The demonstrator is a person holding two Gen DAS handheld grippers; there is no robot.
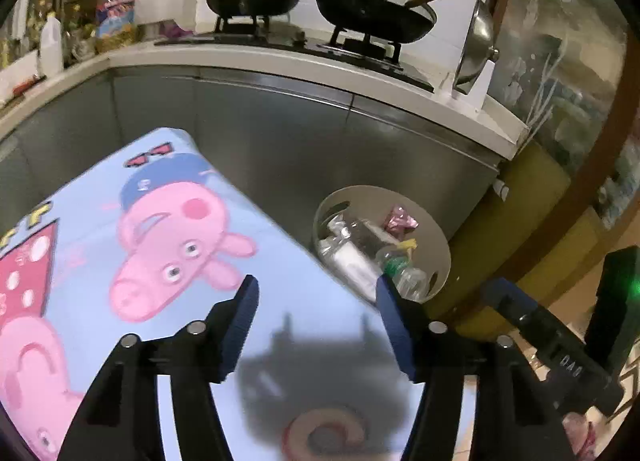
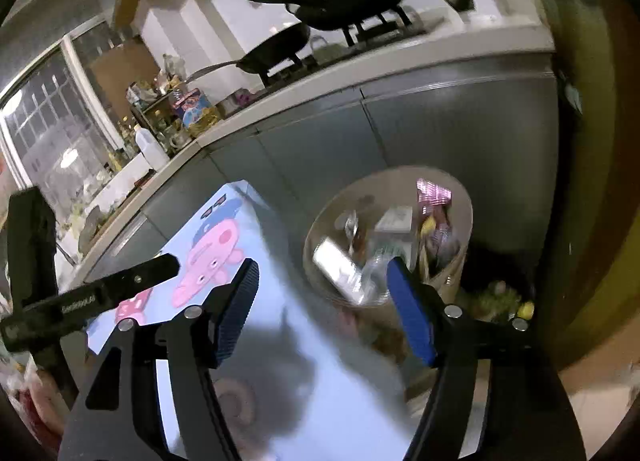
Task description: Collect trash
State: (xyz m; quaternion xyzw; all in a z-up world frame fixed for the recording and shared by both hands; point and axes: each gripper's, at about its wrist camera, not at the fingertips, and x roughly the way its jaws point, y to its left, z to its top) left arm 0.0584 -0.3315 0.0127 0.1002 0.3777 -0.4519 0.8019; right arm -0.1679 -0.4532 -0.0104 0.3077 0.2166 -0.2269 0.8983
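A round beige trash bin (image 1: 434, 229) stands on the floor by the table's far right corner. It holds plastic bottles (image 1: 404, 271), white packaging and a pink wrapper (image 1: 398, 219). My left gripper (image 1: 316, 293) is open and empty, above the table's light blue cartoon-pig cloth (image 1: 160, 229). My right gripper (image 2: 320, 281) is open and empty, hovering over the table's edge close to the bin (image 2: 460, 189), whose contents look blurred. The right gripper's body shows at the right edge of the left wrist view (image 1: 560, 345); the left gripper's body shows at the left of the right wrist view (image 2: 100, 293).
A steel-fronted kitchen counter (image 1: 304, 61) runs behind the table, with two black pans (image 1: 372, 9) on a gas stove and a steel lid (image 1: 476, 41) leaning at its right end. Bottles and packets crowd the counter's left end. More rubbish (image 2: 500, 297) lies on the floor behind the bin.
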